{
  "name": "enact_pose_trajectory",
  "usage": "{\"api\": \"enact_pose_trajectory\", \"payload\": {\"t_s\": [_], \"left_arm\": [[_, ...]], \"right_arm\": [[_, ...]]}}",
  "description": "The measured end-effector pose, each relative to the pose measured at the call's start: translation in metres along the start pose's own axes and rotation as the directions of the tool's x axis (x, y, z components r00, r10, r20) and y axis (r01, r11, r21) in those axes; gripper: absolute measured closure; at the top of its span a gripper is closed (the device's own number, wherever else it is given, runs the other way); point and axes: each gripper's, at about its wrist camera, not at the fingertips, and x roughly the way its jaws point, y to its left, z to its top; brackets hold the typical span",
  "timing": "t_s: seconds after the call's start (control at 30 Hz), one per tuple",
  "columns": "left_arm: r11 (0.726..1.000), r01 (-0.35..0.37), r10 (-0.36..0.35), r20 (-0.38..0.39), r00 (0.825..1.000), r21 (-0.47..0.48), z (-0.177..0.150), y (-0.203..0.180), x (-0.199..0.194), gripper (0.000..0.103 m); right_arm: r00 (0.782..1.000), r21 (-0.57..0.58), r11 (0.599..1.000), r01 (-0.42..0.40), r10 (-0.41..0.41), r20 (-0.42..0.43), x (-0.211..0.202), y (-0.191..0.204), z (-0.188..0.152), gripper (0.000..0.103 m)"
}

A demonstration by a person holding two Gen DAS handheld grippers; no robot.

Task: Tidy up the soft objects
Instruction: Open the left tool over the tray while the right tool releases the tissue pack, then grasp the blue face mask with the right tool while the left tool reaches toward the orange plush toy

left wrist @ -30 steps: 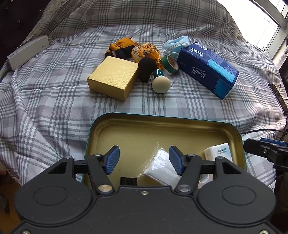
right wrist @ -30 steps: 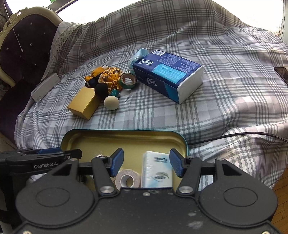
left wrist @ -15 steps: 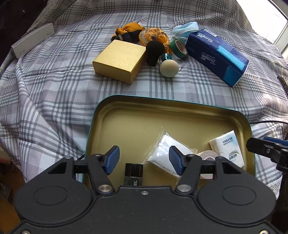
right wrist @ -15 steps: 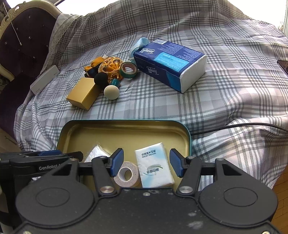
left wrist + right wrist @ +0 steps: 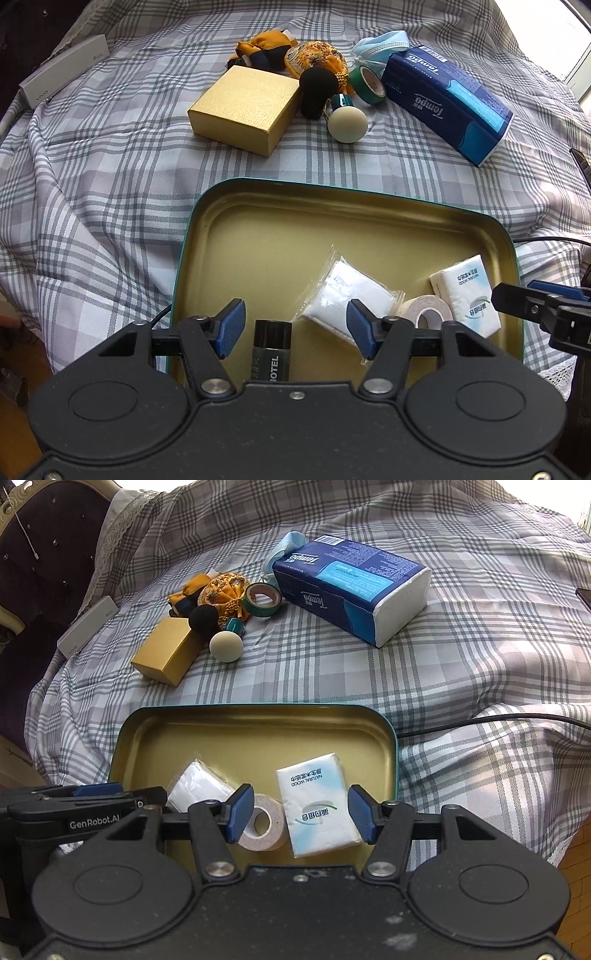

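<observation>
Both grippers are hovering open and empty over the tin tray [image 5: 391,738]; the right gripper [image 5: 300,815] is lying nearer the tissue pack [image 5: 352,587], which is sitting ahead and slightly right, long axis running left-to-right; the left gripper [image 5: 295,329] is pointing at the sponge puff [image 5: 347,123].

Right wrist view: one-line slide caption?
Open right gripper hovers above a gold tray holding pocket tissues and a tape roll.

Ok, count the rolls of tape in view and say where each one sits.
2. A white tape roll lies in the tin tray, between the bagged white cloth and the small tissue pack. A green tape roll lies on the plaid cover, against the blue Tempo tissue pack. Others may be hidden in the pile.
</observation>
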Motion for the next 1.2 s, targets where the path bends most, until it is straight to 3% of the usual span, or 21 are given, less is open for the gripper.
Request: {"api": "enact_pose_trajectory", "payload": {"t_s": [0.47,0.8,1.2], "left_arm": [[0.998,0.061,-0.061,-0.035,0.998,-0.015,0.034,0.021,-0.005,0.046],[0.999,0.004,-0.002,0.059,0.998,-0.039,0.08,0.042,-0.01,0.046],[0.998,-0.006,0.015,0.123,0.992,-0.068,0.142,0.052,0.004,0.046]], "right_arm": [[1.0,-0.076,0.997,-0.023,0.022,-0.012,0.004,0.012,0.037,0.047],[0.998,-0.12,0.993,-0.021,0.027,0.053,0.007,0.018,0.099,0.047],[0.991,-0.139,0.989,0.045,-0.027,0.128,0.048,0.028,0.196,0.047]]}}
